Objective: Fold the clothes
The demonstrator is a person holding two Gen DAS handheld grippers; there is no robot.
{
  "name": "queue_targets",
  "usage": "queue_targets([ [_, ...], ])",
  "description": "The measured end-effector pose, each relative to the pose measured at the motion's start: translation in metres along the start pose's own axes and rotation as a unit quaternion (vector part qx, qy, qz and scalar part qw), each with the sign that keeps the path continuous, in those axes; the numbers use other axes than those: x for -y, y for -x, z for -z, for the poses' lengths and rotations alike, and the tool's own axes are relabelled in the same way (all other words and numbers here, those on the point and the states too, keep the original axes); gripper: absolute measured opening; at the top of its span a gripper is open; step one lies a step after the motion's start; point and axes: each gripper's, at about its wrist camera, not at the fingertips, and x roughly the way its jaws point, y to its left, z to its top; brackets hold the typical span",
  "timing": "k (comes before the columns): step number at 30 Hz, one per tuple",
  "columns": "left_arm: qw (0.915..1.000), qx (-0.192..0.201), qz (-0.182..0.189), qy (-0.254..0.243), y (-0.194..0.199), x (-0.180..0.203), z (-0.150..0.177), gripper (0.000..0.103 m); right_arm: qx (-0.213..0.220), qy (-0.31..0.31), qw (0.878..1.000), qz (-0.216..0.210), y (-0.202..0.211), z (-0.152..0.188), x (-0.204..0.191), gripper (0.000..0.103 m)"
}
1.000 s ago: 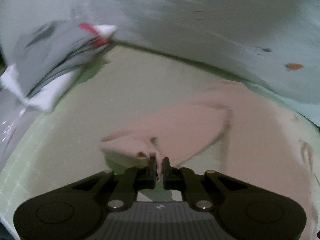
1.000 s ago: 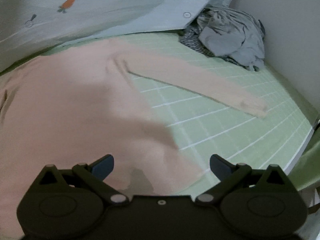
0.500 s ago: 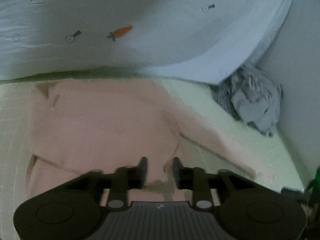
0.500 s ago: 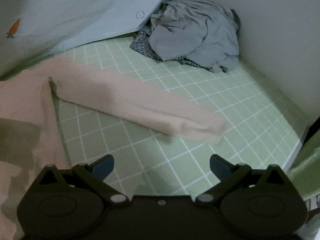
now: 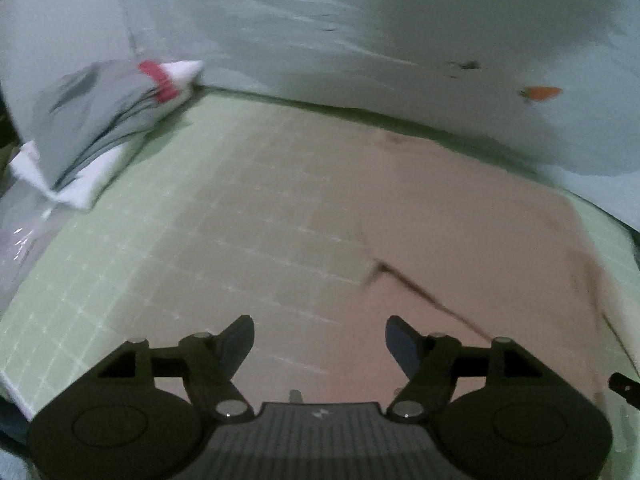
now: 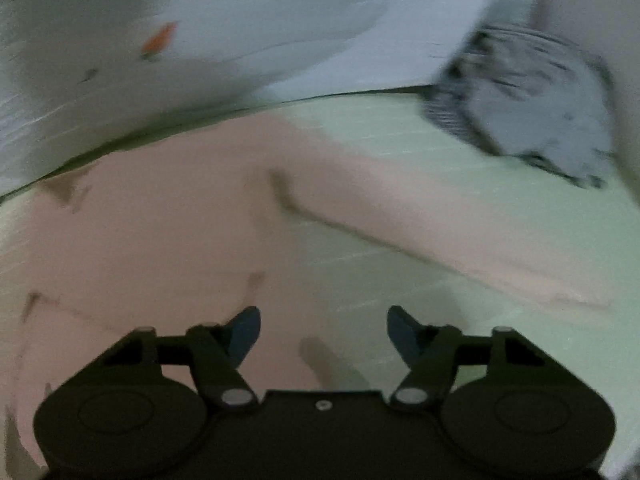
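On the green checked bed (image 5: 120,264), a pink top (image 5: 460,232) lies spread flat.
Left tool (image 5: 320,340) hangs wide and empty over its left part, one sleeve crossed over the body; right tool (image 6: 320,334), equally wide, hovers where the other sleeve (image 6: 460,232) reaches toward a grey clothes heap (image 6: 532,116), probably next to fold.
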Motion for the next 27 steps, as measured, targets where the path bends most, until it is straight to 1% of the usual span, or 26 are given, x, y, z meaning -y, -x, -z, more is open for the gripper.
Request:
queue_targets([
  [3, 0.9999, 0.003, -0.013, 0.004, -0.005, -0.012, -0.005, 0.074, -0.006, 0.010, 0.999, -0.038, -0.010, 0.000, -0.027, 0.057],
  [5, 0.9997, 0.004, -0.021, 0.010, -0.004, -0.020, -0.006, 0.074, -0.010, 0.018, 0.998, -0.060, -0.017, 0.000, -0.042, 0.056],
  [8, 0.9992, 0.006, -0.034, 0.020, 0.002, -0.029, -0.005, 0.075, -0.015, 0.043, 0.997, -0.070, -0.024, -0.002, -0.048, 0.056],
  [9, 0.9990, 0.007, -0.038, 0.022, 0.003, -0.029, -0.005, 0.077, -0.016, 0.051, 0.996, -0.073, -0.026, -0.002, -0.050, 0.052],
  [11, 0.9986, 0.005, -0.045, 0.029, 0.005, -0.028, -0.002, 0.077, -0.019, 0.067, 0.994, -0.079, -0.031, -0.003, -0.054, 0.036],
  [13, 0.9984, 0.001, -0.044, 0.035, 0.003, -0.023, -0.001, 0.077, -0.020, 0.083, 0.993, -0.087, -0.034, -0.005, -0.057, 0.012],
  [14, 0.9983, -0.001, -0.044, 0.038, 0.003, -0.021, 0.000, 0.077, -0.017, 0.090, 0.991, -0.093, -0.034, -0.008, -0.056, 0.007],
  [16, 0.9981, -0.004, -0.043, 0.043, 0.001, -0.016, 0.001, 0.077, -0.009, 0.100, 0.989, -0.107, -0.032, -0.015, -0.052, 0.004],
  [17, 0.9980, -0.003, -0.044, 0.045, 0.001, -0.015, 0.000, 0.077, 0.005, 0.096, 0.989, -0.109, -0.030, -0.022, -0.047, 0.004],
  [20, 0.9976, 0.000, -0.046, 0.051, 0.001, -0.010, 0.001, 0.077, 0.068, 0.089, 0.990, -0.084, -0.017, -0.049, -0.028, 0.004],
  [21, 0.9975, 0.002, -0.047, 0.053, 0.001, -0.010, 0.001, 0.077, 0.089, 0.082, 0.990, -0.066, -0.014, -0.060, -0.020, 0.004],
  [22, 0.9974, 0.003, -0.047, 0.055, 0.002, -0.010, 0.003, 0.077, 0.109, 0.071, 0.991, -0.034, -0.013, -0.072, -0.008, 0.004],
  [24, 0.9971, 0.003, -0.048, 0.059, 0.002, -0.012, 0.006, 0.077, 0.143, 0.053, 0.988, 0.027, -0.010, -0.095, 0.014, 0.004],
  [26, 0.9965, 0.000, -0.050, 0.067, 0.003, -0.017, 0.010, 0.077, 0.152, 0.051, 0.983, 0.084, -0.012, -0.109, 0.032, 0.007],
  [27, 0.9961, -0.001, -0.051, 0.071, 0.003, -0.019, 0.012, 0.077, 0.154, 0.049, 0.981, 0.104, -0.011, -0.111, 0.037, 0.014],
])
